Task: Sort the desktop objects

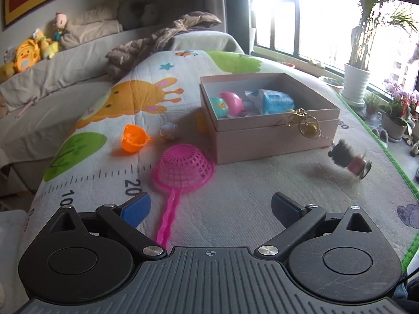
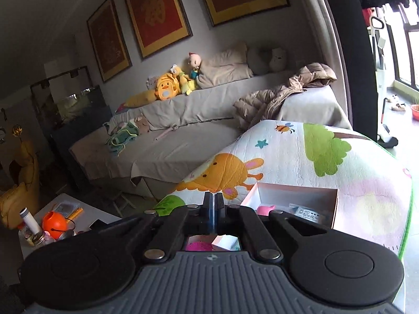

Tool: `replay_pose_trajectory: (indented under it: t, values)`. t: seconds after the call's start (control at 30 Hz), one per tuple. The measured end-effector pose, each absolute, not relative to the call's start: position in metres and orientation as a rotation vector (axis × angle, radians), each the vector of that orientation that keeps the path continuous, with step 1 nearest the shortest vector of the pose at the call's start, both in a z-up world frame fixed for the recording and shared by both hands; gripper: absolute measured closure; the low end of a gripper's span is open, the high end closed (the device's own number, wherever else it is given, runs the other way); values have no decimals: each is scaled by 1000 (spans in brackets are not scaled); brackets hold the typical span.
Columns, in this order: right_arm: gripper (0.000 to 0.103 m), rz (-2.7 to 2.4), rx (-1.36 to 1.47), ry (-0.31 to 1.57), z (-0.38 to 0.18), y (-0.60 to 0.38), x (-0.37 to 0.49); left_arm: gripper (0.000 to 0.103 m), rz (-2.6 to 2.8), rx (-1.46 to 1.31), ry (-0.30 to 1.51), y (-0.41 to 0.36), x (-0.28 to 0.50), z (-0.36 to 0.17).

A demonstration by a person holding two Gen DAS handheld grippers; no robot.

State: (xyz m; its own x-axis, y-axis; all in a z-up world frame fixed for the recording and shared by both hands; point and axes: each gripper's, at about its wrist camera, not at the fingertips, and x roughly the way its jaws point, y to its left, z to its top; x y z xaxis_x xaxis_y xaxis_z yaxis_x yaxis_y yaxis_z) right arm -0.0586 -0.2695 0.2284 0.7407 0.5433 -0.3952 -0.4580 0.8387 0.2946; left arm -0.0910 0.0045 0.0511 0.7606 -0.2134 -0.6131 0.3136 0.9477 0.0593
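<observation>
A pink open box (image 1: 272,136) stands on the cartoon mat (image 1: 235,188). It holds a pink and teal toy (image 1: 230,103) and a blue packet (image 1: 277,102). A gold keychain (image 1: 305,124) hangs over the box's front rim, with its blurred dark figure (image 1: 348,158) hanging or lying at the box's right. A pink strainer (image 1: 183,170), an orange cup (image 1: 134,138) and a small pale toy (image 1: 167,132) lie left of the box. My left gripper (image 1: 209,209) is open and empty, above the mat near the strainer handle. My right gripper (image 2: 214,204) is shut with nothing visible in it, above the box (image 2: 296,201).
A grey sofa (image 2: 183,120) with plush toys (image 2: 167,86) and a brown jacket (image 2: 282,91) stands behind the mat. A side table (image 2: 78,217) at left carries an orange ball and jars. Potted plants (image 1: 358,78) line the window sill at right.
</observation>
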Motion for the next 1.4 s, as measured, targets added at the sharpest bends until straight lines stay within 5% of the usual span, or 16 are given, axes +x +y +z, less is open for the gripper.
replay_pose_trajectory:
  t: [0.1, 0.17, 0.23, 0.27, 0.6, 0.67, 0.73, 1.17, 1.3, 1.4]
  values:
    - [101, 543, 153, 489, 223, -269, -65, 1, -286, 157, 653, 5, -91, 50]
    - [88, 487, 74, 512, 207, -264, -66, 1, -284, 152, 659, 6, -90, 50]
    - [64, 406, -4, 564, 182, -258, -60, 1, -279, 150, 668, 6, -88, 49]
    - [64, 374, -37, 589, 169, -255, -56, 1, -277, 150, 674, 5, -87, 48]
    - [64, 284, -139, 731, 72, -226, -28, 1, -278, 153, 718, 3, -82, 40]
    - [73, 272, -128, 741, 64, -221, -20, 1, -279, 154, 725, 2, -81, 39]
    - [100, 280, -107, 776, 59, -220, -11, 1, -275, 151, 724, 4, -82, 39]
    - [103, 510, 149, 455, 211, -264, -47, 1, -278, 117, 691, 12, -86, 46]
    - [99, 452, 44, 507, 192, -250, -49, 1, -268, 107, 686, 14, -87, 47]
    - [84, 381, -54, 581, 152, -235, -43, 1, -260, 108, 690, 15, -86, 47]
